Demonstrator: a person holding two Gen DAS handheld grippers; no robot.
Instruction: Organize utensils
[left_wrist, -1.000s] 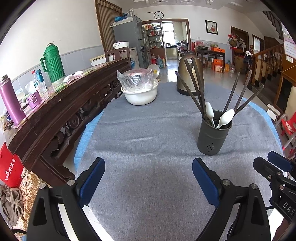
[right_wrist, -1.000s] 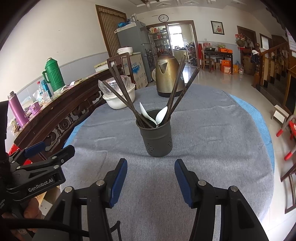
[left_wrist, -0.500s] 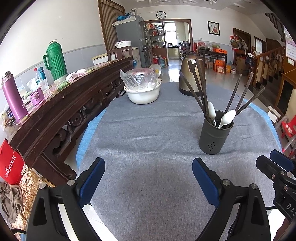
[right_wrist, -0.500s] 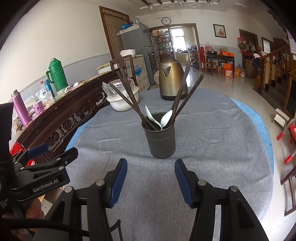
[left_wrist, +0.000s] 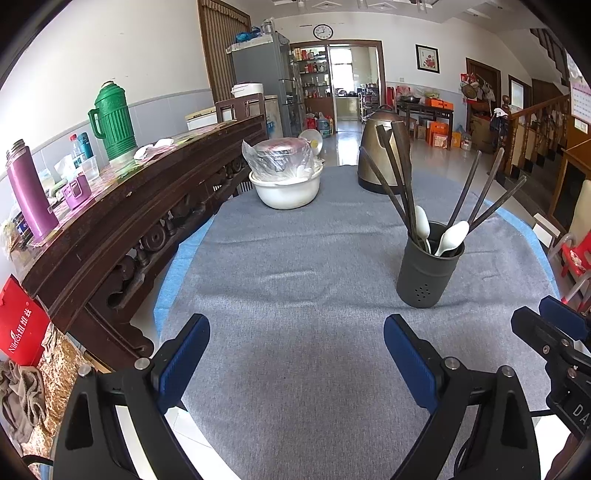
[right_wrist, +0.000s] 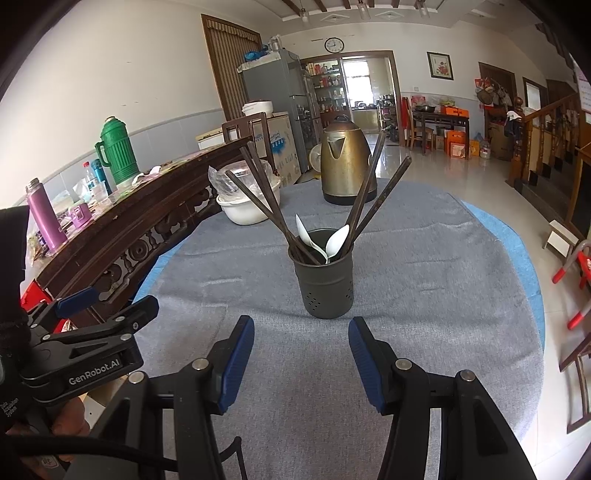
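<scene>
A dark grey utensil holder (left_wrist: 428, 271) (right_wrist: 325, 280) stands upright on the grey tablecloth. In it lean several dark chopsticks (left_wrist: 400, 181) (right_wrist: 384, 194) and two white spoons (left_wrist: 451, 238) (right_wrist: 337, 240). My left gripper (left_wrist: 295, 350) is open over bare cloth at the near edge, the holder ahead to its right. My right gripper (right_wrist: 301, 349) is open and empty, just short of the holder and in line with it. The right gripper also shows at the right edge of the left wrist view (left_wrist: 550, 332), the left gripper at the left of the right wrist view (right_wrist: 107, 314).
A white basin with a bagged metal bowl (left_wrist: 284, 184) and a brass kettle (left_wrist: 384, 162) stand at the table's far side. A carved wooden bench (left_wrist: 129, 221) with a green flask (left_wrist: 112, 118) and purple bottle (left_wrist: 27, 192) runs along the left. Bare cloth lies left of the holder.
Both views have tilted up slightly, so the holder sits a little lower in each picture. Both grippers stay open and empty.
</scene>
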